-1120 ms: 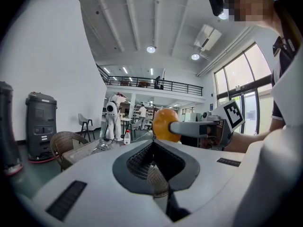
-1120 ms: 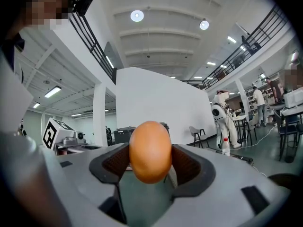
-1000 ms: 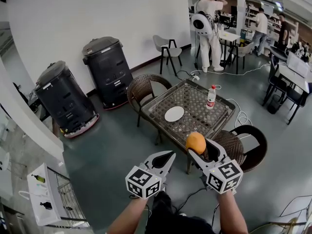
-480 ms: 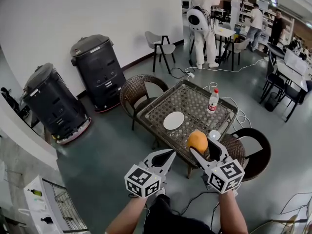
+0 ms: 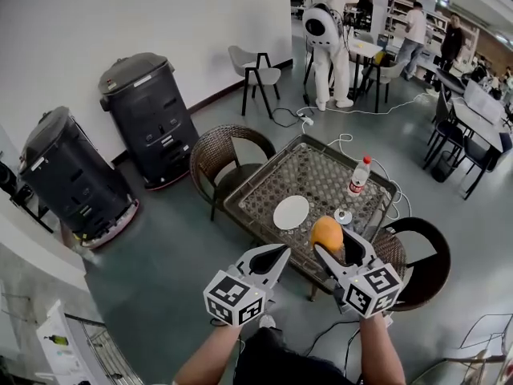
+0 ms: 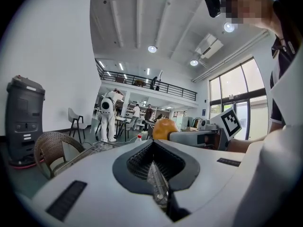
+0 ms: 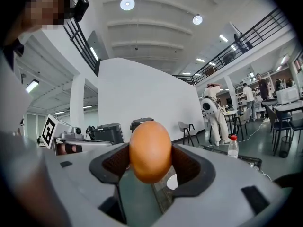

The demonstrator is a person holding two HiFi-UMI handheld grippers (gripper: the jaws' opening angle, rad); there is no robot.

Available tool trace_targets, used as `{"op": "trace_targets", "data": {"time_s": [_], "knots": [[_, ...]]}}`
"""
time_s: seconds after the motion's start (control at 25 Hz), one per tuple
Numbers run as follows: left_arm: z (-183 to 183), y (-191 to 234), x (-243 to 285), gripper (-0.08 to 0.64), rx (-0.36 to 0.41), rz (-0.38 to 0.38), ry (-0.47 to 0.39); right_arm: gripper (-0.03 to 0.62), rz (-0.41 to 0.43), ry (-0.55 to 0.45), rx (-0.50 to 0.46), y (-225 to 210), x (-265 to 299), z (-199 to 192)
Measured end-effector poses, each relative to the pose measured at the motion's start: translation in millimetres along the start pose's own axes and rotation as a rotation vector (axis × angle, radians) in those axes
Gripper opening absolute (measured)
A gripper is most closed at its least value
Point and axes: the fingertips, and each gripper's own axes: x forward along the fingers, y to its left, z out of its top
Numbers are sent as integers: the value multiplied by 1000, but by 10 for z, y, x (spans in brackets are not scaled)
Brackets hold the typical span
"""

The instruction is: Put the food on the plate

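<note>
The left gripper [image 5: 272, 259] has its jaws pressed together on nothing (idle). The plate [image 5: 291, 212] lies on the table [image 5: 321, 167], ahead and slightly left of the orange [image 5: 326, 234] — clamped between the right gripper's [image 5: 335, 247] jaws, over the table's near edge.

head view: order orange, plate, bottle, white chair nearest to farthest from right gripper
1. orange, held in the right gripper
2. plate, mid table, ahead-left
3. bottle, far right edge
4. white chair, well beyond the table
</note>
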Motion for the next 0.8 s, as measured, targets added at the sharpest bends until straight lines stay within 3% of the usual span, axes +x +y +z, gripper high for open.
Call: {"op": "trace_targets", "data": {"time_s": [0.32, 0.8], "knots": [[168, 512, 72, 9, -33, -43, 16, 285, -47, 2, 13, -22, 509, 199], [179, 946, 187, 9, -64, -55, 27, 285, -64, 13, 12, -118, 955, 287]]}}
